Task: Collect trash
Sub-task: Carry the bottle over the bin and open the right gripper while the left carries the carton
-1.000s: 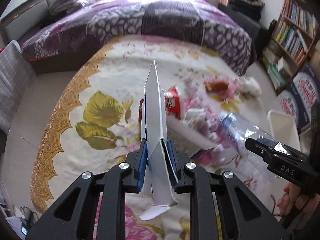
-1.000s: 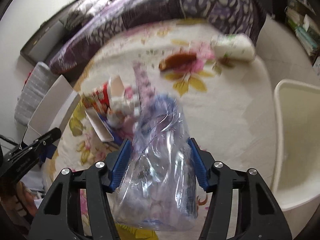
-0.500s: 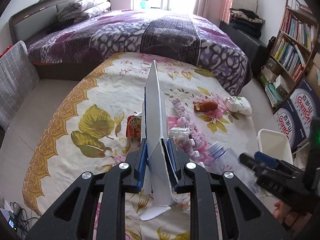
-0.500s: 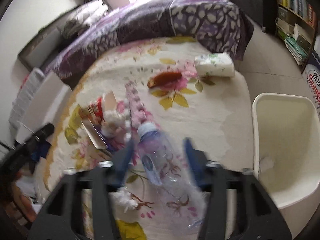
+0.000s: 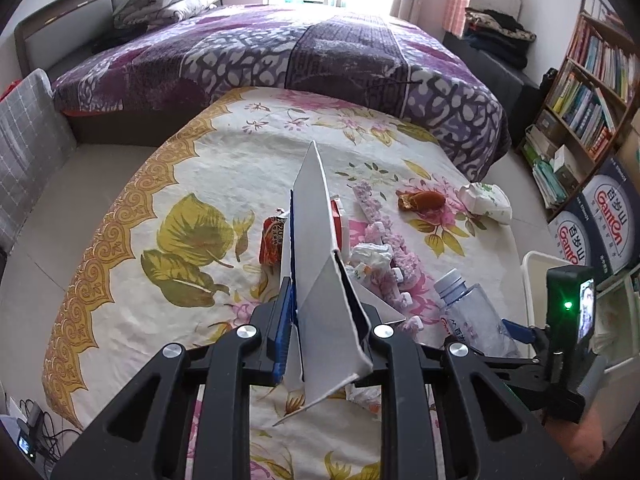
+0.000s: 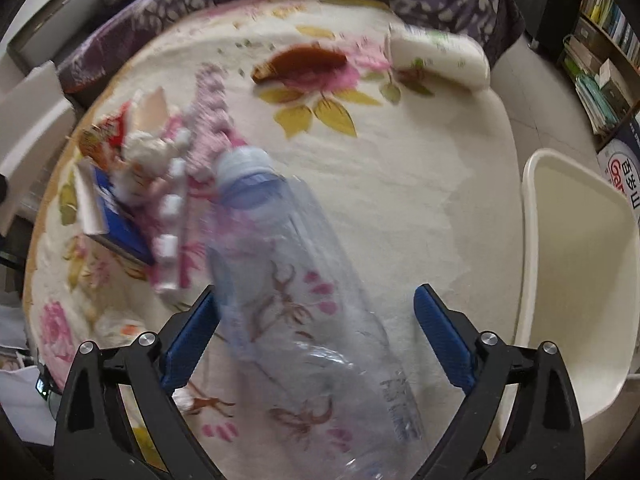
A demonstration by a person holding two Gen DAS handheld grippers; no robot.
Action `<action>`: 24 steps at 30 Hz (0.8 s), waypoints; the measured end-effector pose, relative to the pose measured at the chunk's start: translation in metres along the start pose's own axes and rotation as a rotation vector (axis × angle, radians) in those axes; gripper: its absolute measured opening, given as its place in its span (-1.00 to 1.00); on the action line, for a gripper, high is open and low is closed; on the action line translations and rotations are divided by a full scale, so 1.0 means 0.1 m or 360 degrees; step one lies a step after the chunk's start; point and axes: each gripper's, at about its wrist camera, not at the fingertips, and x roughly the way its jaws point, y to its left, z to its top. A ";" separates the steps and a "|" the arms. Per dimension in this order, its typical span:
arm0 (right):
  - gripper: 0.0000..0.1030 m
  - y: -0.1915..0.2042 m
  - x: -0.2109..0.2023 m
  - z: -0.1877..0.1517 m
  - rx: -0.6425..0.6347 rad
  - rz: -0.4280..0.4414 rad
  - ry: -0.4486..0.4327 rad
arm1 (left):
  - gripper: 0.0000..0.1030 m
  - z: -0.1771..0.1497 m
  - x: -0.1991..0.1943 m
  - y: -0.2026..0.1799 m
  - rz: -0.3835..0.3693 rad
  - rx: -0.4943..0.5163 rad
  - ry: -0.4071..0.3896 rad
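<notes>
The left gripper [image 5: 326, 320] grips a white card [image 5: 316, 240]. The right gripper [image 6: 316, 336] is opening around the clear bottle [image 6: 296, 280], pads apart from it. The white bin [image 6: 576, 280] stands at 3 o'clock, beside the floral cloth's [image 6: 420, 200] edge.

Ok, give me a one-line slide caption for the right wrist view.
Right tongs opening around a clear plastic bottle lying on the floral cloth, white bin alongside.
</notes>
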 end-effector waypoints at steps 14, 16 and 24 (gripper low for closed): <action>0.22 0.04 -0.72 0.05 0.0096 0.0104 -0.0439 | -0.58 0.00 -0.07 -0.13 0.0040 0.0003 -0.0113; 0.22 0.04 -0.81 0.03 0.0109 0.0104 -0.0499 | -0.58 0.02 -0.11 -0.16 0.0047 -0.0006 -0.0149; 0.22 -0.08 -1.18 0.02 0.0158 0.0062 -0.0733 | -0.58 0.03 -0.29 -0.33 0.0095 -0.0013 -0.0313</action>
